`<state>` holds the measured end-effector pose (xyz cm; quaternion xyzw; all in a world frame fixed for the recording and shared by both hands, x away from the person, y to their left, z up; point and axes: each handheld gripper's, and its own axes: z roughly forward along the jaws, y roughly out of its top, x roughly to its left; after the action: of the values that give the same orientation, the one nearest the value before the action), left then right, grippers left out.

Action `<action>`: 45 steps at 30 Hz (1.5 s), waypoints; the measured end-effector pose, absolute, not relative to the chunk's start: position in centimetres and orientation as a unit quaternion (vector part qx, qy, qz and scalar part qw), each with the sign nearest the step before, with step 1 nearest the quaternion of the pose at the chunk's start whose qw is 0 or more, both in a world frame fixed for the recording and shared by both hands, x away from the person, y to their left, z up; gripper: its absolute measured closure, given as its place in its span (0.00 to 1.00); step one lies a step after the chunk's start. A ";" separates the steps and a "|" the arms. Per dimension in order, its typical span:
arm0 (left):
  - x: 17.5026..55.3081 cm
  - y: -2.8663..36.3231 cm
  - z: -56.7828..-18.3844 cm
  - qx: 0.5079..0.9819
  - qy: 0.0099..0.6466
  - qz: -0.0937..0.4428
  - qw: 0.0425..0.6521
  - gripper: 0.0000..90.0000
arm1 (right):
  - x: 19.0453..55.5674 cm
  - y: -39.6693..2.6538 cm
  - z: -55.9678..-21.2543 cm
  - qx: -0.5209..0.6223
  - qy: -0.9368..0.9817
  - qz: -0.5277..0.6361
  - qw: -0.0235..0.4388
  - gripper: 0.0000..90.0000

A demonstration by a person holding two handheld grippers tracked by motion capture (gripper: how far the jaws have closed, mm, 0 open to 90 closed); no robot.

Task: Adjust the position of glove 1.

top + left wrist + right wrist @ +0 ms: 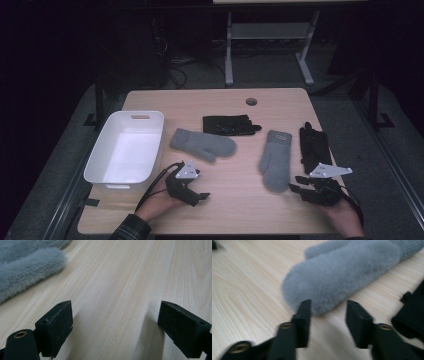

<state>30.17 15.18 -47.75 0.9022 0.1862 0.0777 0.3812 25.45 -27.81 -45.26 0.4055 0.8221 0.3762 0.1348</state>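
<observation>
Two grey mittens lie on my tabletop (235, 200). My right hand-held gripper (327, 323) stands released, its blurred jaws astride the near tip of the right mitten (344, 272). My left hand-held gripper (115, 327) gapes empty; the left mitten (27, 267) is cut off at the frame edge.

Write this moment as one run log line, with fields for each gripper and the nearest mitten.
left gripper: open, empty, over table | right gripper: open, at tip of right grey mitten, no grip yet
</observation>
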 end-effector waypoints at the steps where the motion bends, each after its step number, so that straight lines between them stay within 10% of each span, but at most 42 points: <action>1: 30.2 15.2 -47.8 0.902 0.186 0.078 0.381 0.13 | 25.5 -27.8 -45.3 0.405 0.822 0.376 0.135 0.77; 4: 30.2 15.1 -47.8 0.901 0.188 0.077 0.384 0.13 | 26.5 -27.1 -44.3 0.390 0.827 0.379 0.140 1.00; 45: 30.1 15.0 -47.8 0.899 0.191 0.076 0.388 0.13 | 28.2 -15.8 -46.2 0.282 0.884 0.370 0.036 1.00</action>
<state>30.14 15.05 -47.84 0.8986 0.1909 0.0759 0.3878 28.19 -15.75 -46.17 0.2822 0.8844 0.3702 0.0358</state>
